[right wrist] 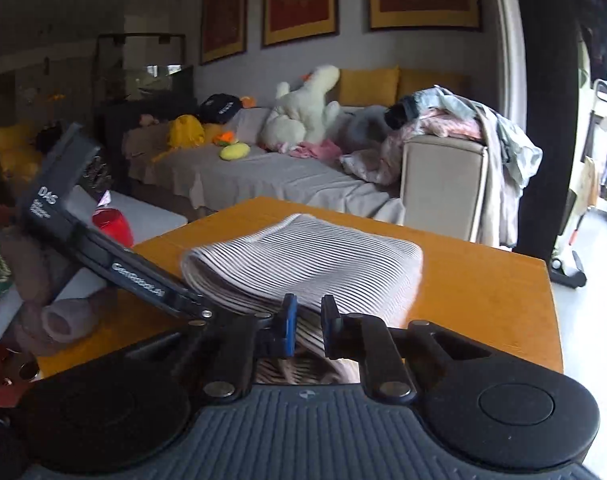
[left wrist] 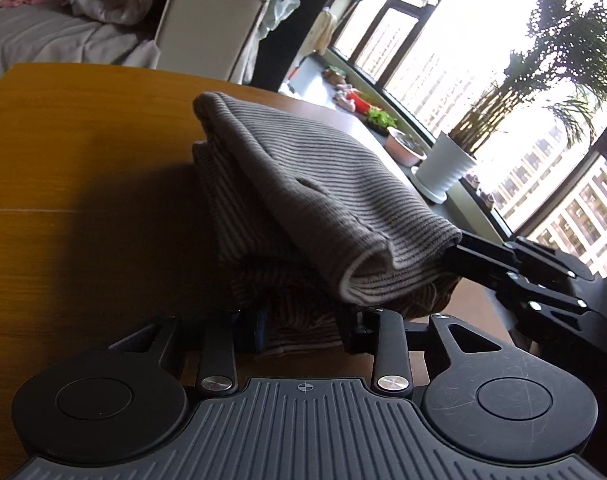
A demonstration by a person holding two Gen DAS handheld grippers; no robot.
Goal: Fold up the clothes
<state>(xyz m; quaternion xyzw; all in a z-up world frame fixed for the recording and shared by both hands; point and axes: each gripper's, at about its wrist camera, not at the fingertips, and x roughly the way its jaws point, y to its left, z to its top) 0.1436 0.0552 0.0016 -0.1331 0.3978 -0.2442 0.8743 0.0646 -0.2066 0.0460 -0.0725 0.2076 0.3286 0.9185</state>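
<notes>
A grey striped garment [left wrist: 303, 184] lies folded in several layers on the orange wooden table [left wrist: 83, 140]. My left gripper [left wrist: 303, 332] is shut on its near edge, the fingertips buried in the cloth. My right gripper [left wrist: 455, 256] enters from the right in the left wrist view and pinches the rolled upper fold. In the right wrist view the same garment [right wrist: 303, 264] sits just ahead, and my right gripper [right wrist: 306, 320] is shut on its near edge between the blue-padded fingers [right wrist: 289, 320]. The left gripper's body [right wrist: 143, 276] reaches in from the left there.
A sofa [right wrist: 303, 176] with plush toys and heaped clothes stands beyond the table. A window ledge with a potted palm [left wrist: 447, 168] runs along the right in the left wrist view. A red cup [right wrist: 113, 226] stands off the table's left side. The table's edge [right wrist: 553, 320] is on the right.
</notes>
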